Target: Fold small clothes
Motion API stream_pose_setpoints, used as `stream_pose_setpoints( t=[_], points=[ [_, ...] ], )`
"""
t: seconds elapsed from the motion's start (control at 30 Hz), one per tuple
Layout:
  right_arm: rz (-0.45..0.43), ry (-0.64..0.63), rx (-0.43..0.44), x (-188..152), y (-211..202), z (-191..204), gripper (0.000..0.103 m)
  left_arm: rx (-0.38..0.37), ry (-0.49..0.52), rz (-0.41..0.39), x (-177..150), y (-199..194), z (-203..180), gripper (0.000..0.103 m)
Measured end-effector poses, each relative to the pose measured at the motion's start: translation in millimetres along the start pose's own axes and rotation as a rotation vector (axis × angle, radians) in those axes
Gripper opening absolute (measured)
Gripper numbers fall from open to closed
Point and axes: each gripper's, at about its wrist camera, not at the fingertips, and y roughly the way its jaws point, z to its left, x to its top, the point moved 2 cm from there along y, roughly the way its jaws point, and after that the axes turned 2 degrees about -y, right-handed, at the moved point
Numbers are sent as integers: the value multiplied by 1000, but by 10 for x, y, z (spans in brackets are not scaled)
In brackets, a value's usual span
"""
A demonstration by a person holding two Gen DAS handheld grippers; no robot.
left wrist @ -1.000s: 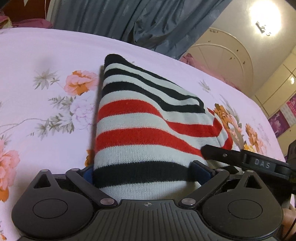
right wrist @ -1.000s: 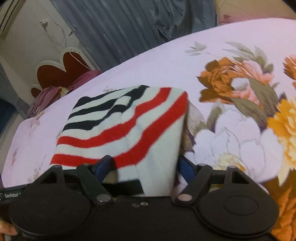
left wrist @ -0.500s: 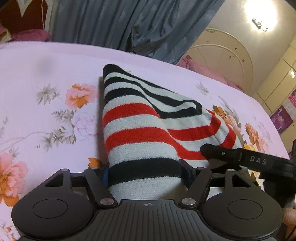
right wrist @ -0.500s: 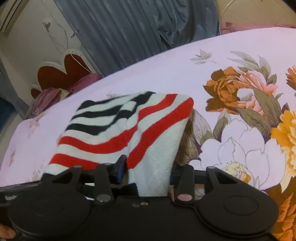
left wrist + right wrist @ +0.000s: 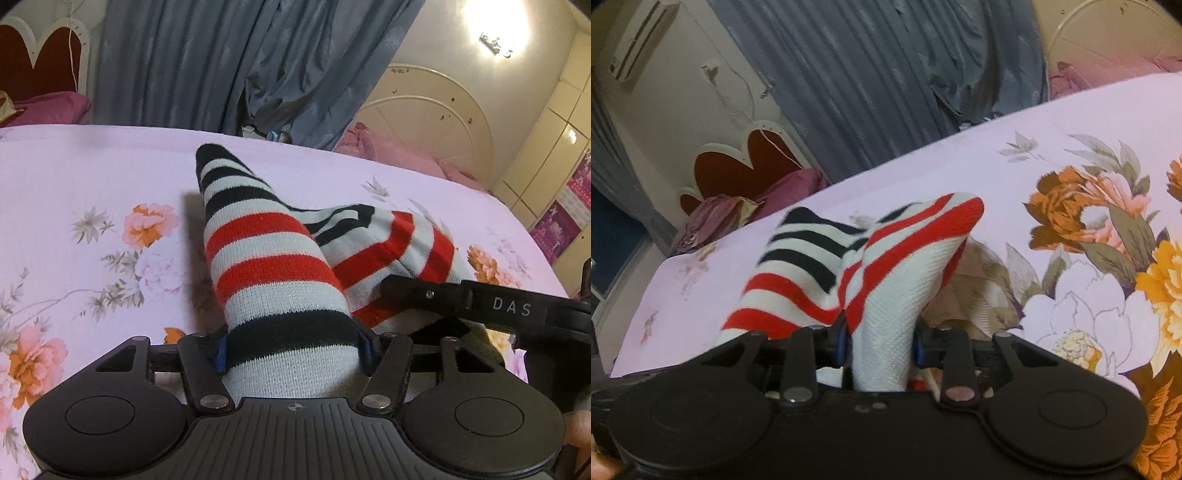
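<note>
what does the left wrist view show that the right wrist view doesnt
Only the left wrist view: the right gripper reaching in from the side, marked DAS, a lit ceiling lamp and wall cupboards.

Only the right wrist view: an air conditioner high on the wall and large orange flowers printed on the sheet.

Both: the striped garment, its near edge pinched in that camera's own jaws, which have just been closing, and raised off the pink floral bedsheet, grey curtains and a heart-shaped headboard.
</note>
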Motion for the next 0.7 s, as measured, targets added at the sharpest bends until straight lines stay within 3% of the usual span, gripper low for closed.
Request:
stream_pose_setpoints(
  t=[0.37,0.53,0.7],
  points=[
    [-20,-26,53,-67,-104,411,31,17,-9,-50,-61,-485,175,60],
    [-23,-32,64,-140,-37,781,31,19,-13,-67,-51,-775,518,60],
    [-39,-52,48,-253,103,1309,31,-10,-22,-85,-60,-1056,1091,60]
  ],
)
